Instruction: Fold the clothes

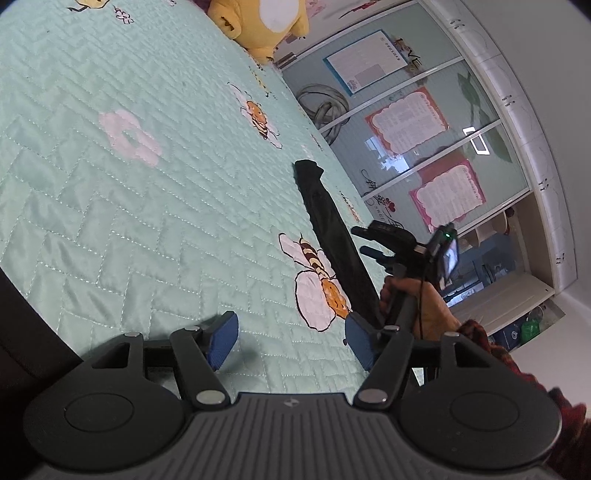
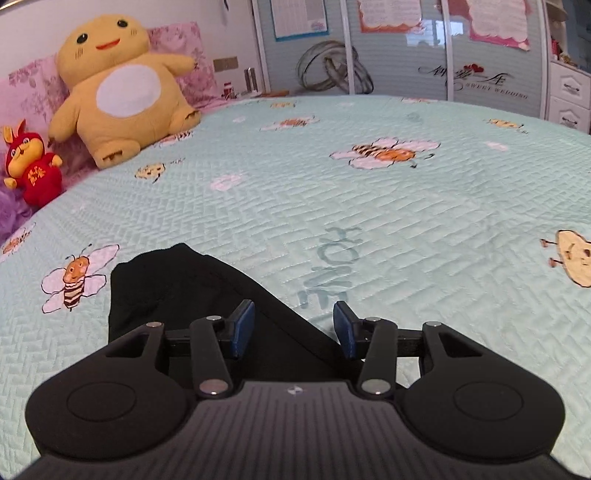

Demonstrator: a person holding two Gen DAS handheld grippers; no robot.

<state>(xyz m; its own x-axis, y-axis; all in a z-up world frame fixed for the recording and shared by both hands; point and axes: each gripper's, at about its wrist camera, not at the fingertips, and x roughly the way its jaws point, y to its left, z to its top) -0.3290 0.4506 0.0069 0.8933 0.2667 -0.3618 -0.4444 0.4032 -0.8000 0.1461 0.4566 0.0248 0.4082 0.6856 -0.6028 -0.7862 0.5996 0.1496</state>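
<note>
Right wrist: 1 black garment, 2 plush toys; both grippers' fingers apart, empty.

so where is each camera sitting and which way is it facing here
Left wrist: sits on the left claw, tilted, looking across the mint green quilted bedspread toward the glass wardrobe doors; it shows its open blue pads, plus the right claw and the hand holding it.
Right wrist: sits on the right claw, facing the big yellow plush toy; only its own open pads show, over the narrow black folded garment.
Shared: bedspread, garment, plush toy, wardrobe doors.
</note>
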